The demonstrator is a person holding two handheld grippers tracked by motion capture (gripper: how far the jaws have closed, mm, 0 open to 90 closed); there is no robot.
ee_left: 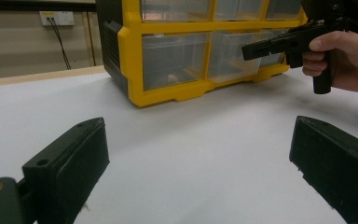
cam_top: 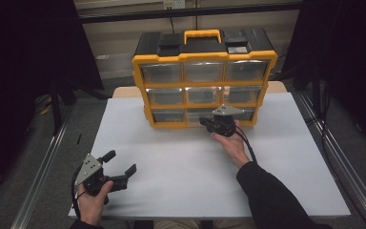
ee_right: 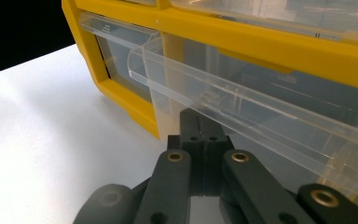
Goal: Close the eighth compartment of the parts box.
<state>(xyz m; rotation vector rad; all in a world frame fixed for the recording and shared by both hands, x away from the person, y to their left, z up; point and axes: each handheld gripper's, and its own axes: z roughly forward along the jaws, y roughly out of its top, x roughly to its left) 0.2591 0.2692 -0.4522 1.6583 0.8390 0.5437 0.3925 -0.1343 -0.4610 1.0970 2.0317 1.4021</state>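
- Yellow drawer cabinet (cam_top: 202, 81) stands at the white table's (cam_top: 171, 162) far edge, clear drawers facing the person.
- Right gripper (cam_top: 213, 125) at the bottom-row middle drawer (ee_right: 261, 116); jaws pressed together beneath its clear lip, apparently pinching the lip, though contact is hidden.
- Left gripper (cam_top: 123, 167) rests near the table's front left, jaws spread wide, holding nothing.
- Judgement: drawer is light, stiff, slick plastic; grip the front lip squarely and pull straight.

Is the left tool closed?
No, in the left gripper view the left tool has its two black jaws spread wide apart above the bare white table.
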